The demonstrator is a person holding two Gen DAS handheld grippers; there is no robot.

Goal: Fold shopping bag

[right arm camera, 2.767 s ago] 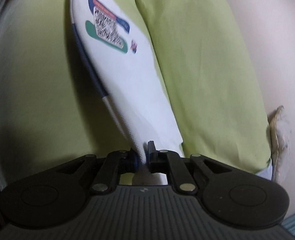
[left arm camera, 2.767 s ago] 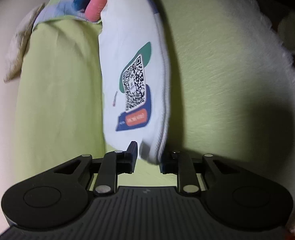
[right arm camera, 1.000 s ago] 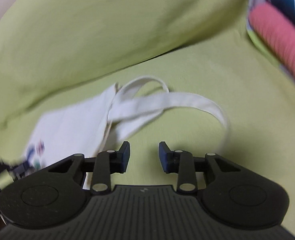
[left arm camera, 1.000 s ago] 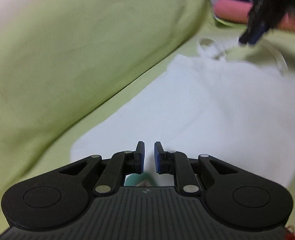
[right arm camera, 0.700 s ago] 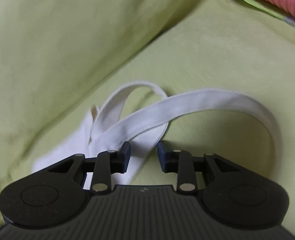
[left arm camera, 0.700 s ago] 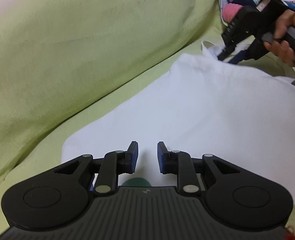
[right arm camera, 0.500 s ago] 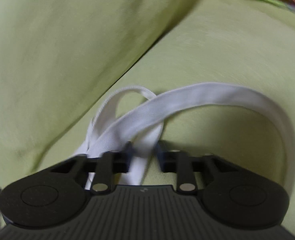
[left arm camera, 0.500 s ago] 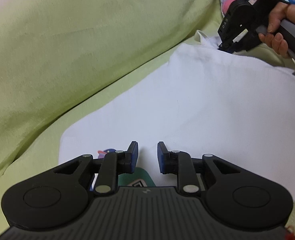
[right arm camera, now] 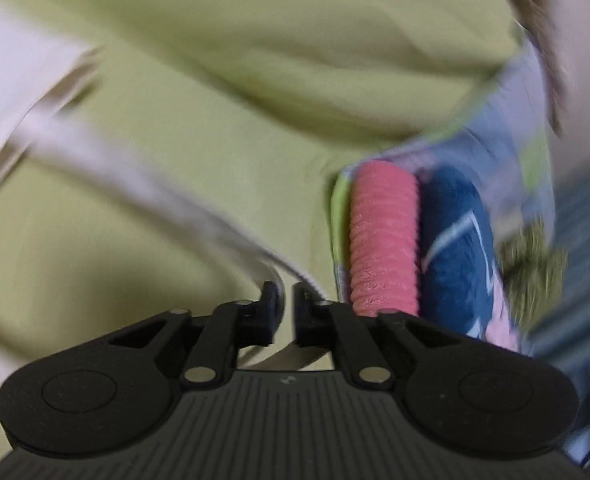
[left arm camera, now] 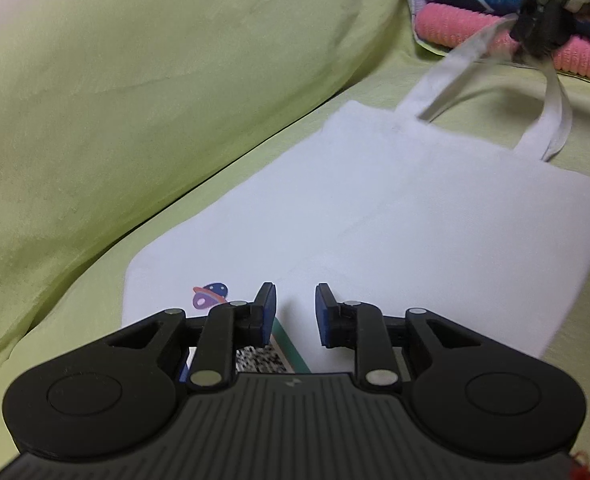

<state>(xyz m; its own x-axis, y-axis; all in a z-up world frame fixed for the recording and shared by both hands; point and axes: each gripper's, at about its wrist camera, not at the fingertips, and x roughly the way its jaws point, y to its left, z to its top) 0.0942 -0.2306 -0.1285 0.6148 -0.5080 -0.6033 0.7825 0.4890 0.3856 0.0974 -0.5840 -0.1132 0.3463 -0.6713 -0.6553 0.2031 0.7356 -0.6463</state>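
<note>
Your left gripper [left arm camera: 295, 308] hangs with its jaws apart and nothing between them, just above the near end of the bag [left arm camera: 395, 216]. Its body hides most of the printed patch [left arm camera: 273, 354] there; only a green edge, a speckled code and a small planet drawing [left arm camera: 211, 295] show. Your right gripper [right arm camera: 286, 300] is pinched on the handles [right arm camera: 167, 204], which run off blurred to the left; in the left view it is only a dark shape at the top right, holding both straps up off the sheet [left arm camera: 491, 96]. The bag lies flat on that green sheet beside a green pillow [left arm camera: 155, 64]. Beyond the handles sit a pink roll [right arm camera: 385, 240] and a blue plush [right arm camera: 457, 232] on patterned cloth, smeared by motion blur.
</note>
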